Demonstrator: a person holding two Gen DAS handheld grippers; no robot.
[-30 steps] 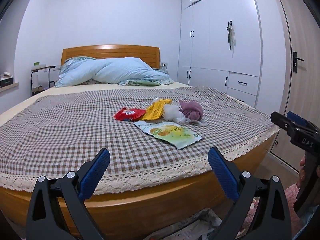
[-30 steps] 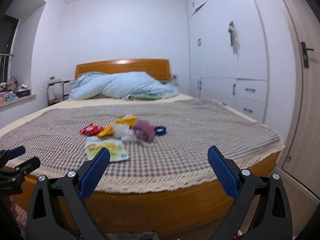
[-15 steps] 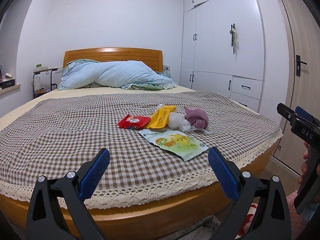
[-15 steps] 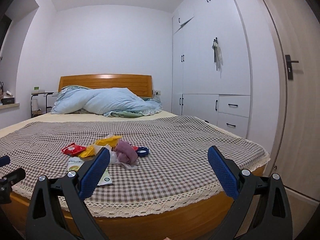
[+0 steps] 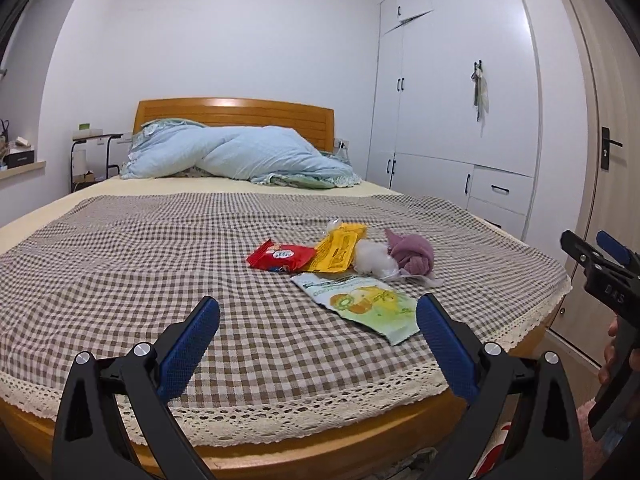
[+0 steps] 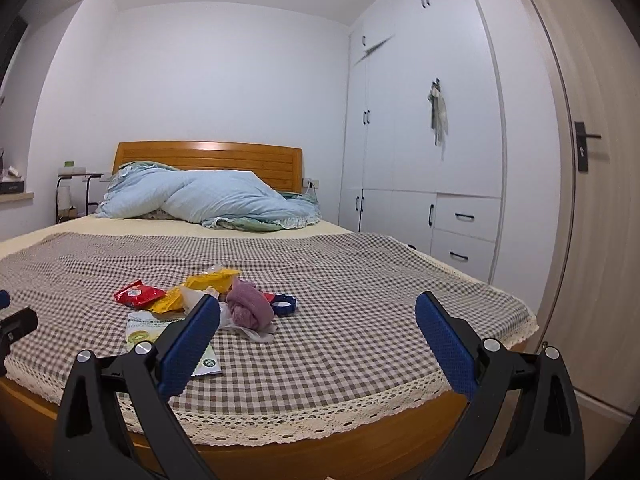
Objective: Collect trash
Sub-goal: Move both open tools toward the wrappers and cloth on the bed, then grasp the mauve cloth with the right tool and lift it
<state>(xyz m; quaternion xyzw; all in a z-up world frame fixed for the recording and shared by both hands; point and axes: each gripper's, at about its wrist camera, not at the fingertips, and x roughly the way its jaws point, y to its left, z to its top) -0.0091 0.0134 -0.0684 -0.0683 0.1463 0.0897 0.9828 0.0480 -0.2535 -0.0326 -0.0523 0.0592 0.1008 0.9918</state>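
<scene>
A small heap of trash lies on the checked bedcover [image 5: 120, 264]: a red snack packet [image 5: 280, 257], a yellow wrapper [image 5: 338, 249], a crumpled white plastic wad [image 5: 374, 261], a mauve cloth ball [image 5: 412, 257] and a flat green-and-white pouch [image 5: 362, 304]. The right wrist view also shows a blue ring-shaped lid [image 6: 284, 305] beside the mauve cloth ball [image 6: 248, 308]. My left gripper [image 5: 318, 344] hovers open over the bed's foot edge, short of the pouch. My right gripper [image 6: 318, 340] is open too, off the bed's corner, with nothing between its fingers.
A rumpled light-blue duvet [image 5: 240, 158] lies against the wooden headboard [image 5: 236, 110]. White wardrobes [image 5: 452, 92] and a door [image 5: 608, 152] line the right wall. A black side table [image 5: 94, 156] stands left of the bed. The other gripper shows at the left wrist view's right edge.
Both grippers have risen and tilted up, so the bed sits lower in each view and the trash heap is seen from higher. The trash has not moved.
</scene>
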